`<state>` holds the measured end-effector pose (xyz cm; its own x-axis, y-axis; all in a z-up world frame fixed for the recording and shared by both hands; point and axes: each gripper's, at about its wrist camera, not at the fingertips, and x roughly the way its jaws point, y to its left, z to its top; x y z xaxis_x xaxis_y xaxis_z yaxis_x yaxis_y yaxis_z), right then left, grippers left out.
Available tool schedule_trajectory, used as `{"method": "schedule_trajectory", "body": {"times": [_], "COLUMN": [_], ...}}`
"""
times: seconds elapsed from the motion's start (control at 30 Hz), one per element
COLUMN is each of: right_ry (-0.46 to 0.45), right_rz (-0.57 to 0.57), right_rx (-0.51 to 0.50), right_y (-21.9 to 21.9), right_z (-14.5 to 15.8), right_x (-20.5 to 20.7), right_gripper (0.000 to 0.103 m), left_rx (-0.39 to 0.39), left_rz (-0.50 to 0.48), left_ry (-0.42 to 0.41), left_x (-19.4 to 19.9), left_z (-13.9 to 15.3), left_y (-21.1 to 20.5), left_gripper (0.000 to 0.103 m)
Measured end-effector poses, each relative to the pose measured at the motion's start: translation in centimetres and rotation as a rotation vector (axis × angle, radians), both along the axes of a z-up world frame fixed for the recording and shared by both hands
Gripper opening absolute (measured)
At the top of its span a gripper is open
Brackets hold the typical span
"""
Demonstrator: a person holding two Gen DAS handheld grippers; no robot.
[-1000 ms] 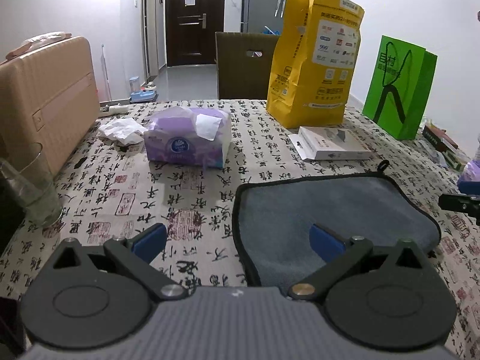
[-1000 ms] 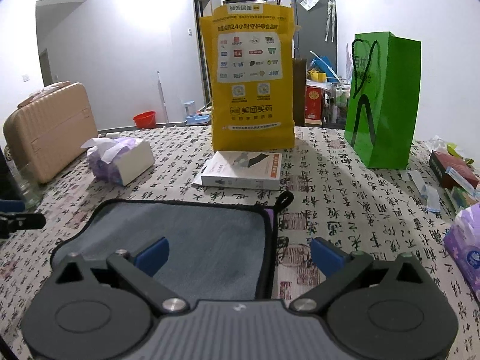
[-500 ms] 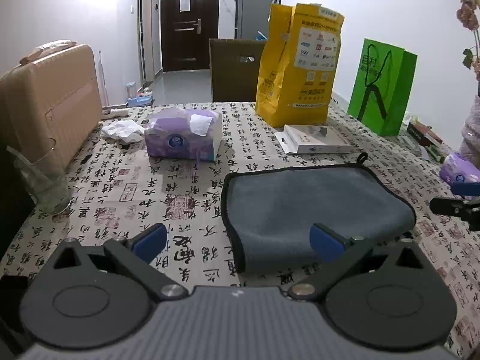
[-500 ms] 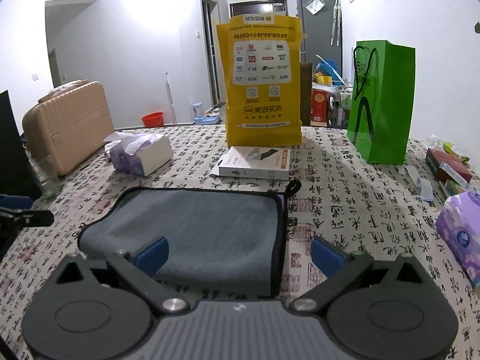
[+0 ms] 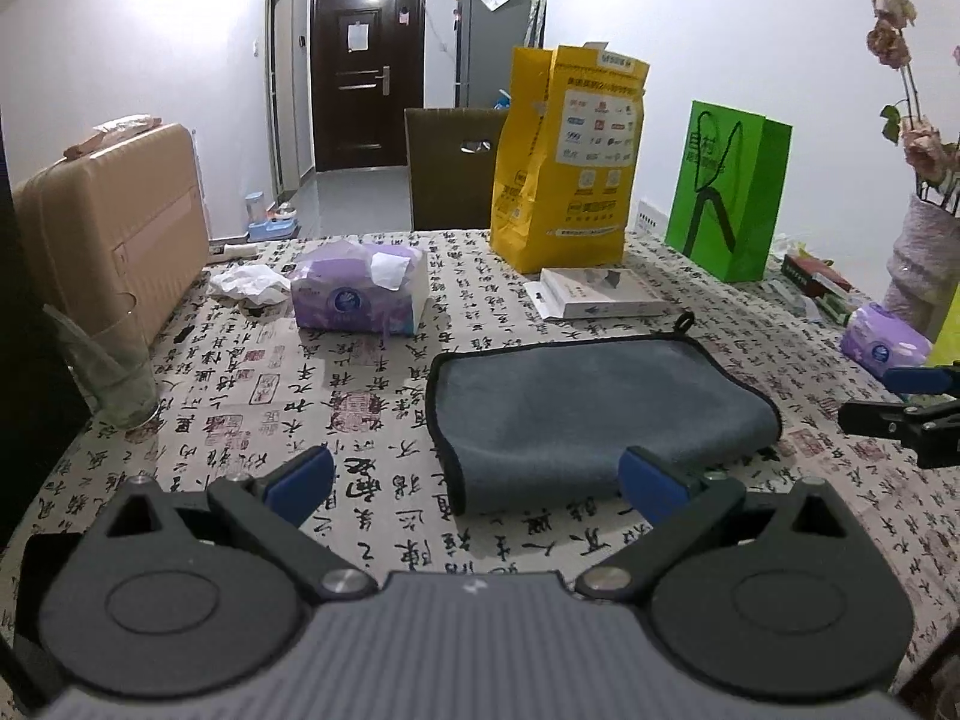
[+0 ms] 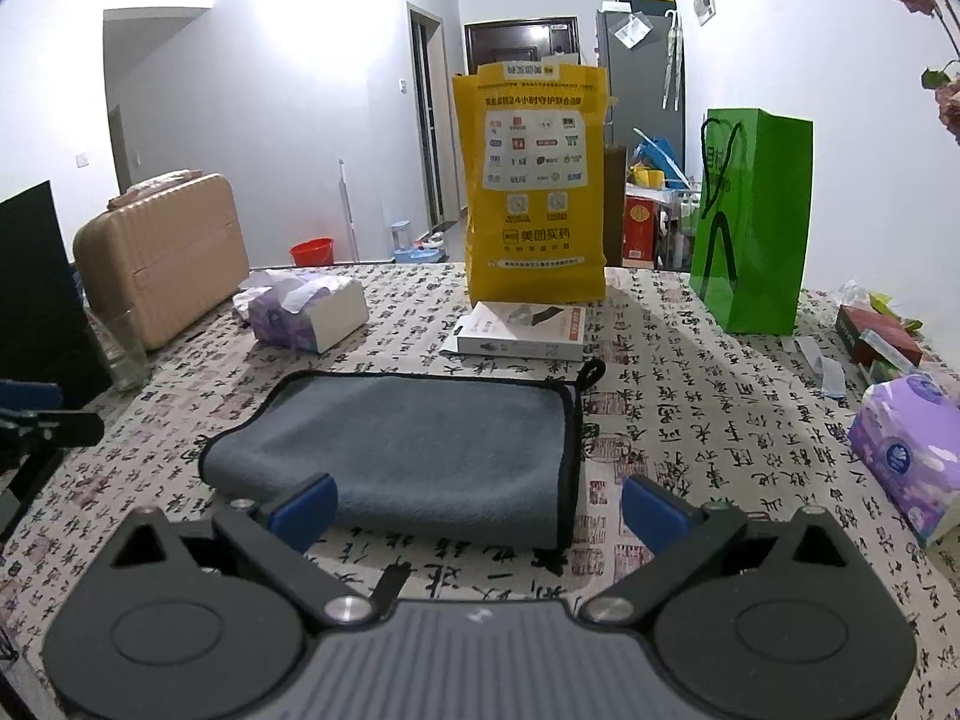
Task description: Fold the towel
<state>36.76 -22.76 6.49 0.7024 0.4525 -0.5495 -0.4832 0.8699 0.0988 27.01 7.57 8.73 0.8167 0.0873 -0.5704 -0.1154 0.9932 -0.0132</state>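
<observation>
Here the grey towel [image 5: 600, 414] lies folded on the surface just ahead of both spread, empty jaws, so each should close on a near corner squarely, gathering every layer before lifting.

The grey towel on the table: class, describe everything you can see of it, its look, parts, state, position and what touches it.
The grey towel looks like soft, plush microfibre with black edging and a small black hanging loop at a far corner. It lies flat, folded over, on the calligraphy-print tablecloth, with a rounded fold along one side. A white box lies just beyond it. Neither open gripper, left gripper nor right gripper, touches it.
</observation>
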Motion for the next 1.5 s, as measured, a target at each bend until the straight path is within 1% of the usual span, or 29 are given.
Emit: {"method": "schedule_trajectory", "body": {"times": [0.27, 0.47, 0.77, 0.87, 0.97, 1.13, 1.2, 1.3, 1.5], "right_ry": [-0.017, -0.019, -0.008, -0.025, -0.063, -0.098, -0.106, -0.125, -0.167], "right_rz": [-0.003, -0.001, -0.014, -0.012, -0.007, -0.019, -0.018, -0.001, 0.039], "right_rx": [0.010, 0.020, 0.057, 0.058, 0.048, 0.078, 0.090, 0.096, 0.082], "right_y": [-0.6, -0.9, -1.9, -2.3, -2.3, -2.5, -2.4, -2.1, -1.0], "right_z": [0.4, 0.1, -0.6, -0.6, -0.7, -0.6, -0.5, -0.5, -0.7], "right_x": [-2.8, -5.2, -9.1, -10.6, -12.1, -13.8, -14.5, -15.9, -19.2], "right_gripper": [0.102, 0.102, 0.102, 0.103, 0.103, 0.103, 0.103, 0.103, 0.103], "left_rx": [-0.019, -0.020, -0.057, -0.064, -0.074, -0.088, -0.078, -0.054, -0.073], "left_rz": [-0.006, -0.006, 0.027, 0.022, 0.021, 0.028, 0.021, 0.022, 0.033], "left_ry": [-0.020, -0.036, -0.047, -0.076, -0.092, -0.123, -0.140, -0.162, -0.174], "left_x": [-3.1, -5.9, -9.6, -11.4, -12.8, -14.8, -15.6, -16.8, -18.9], "left_z": [0.0, 0.0, -0.6, -0.8, -1.0, -0.9, -0.8, -0.9, -1.4], "left_y": [-0.6, -1.0, -1.2, -1.6, -1.9, -2.4, -2.7, -3.1, -3.6], "left_gripper": [0.103, 0.103, 0.103, 0.103, 0.103, 0.103, 0.103, 0.103, 0.103]}}
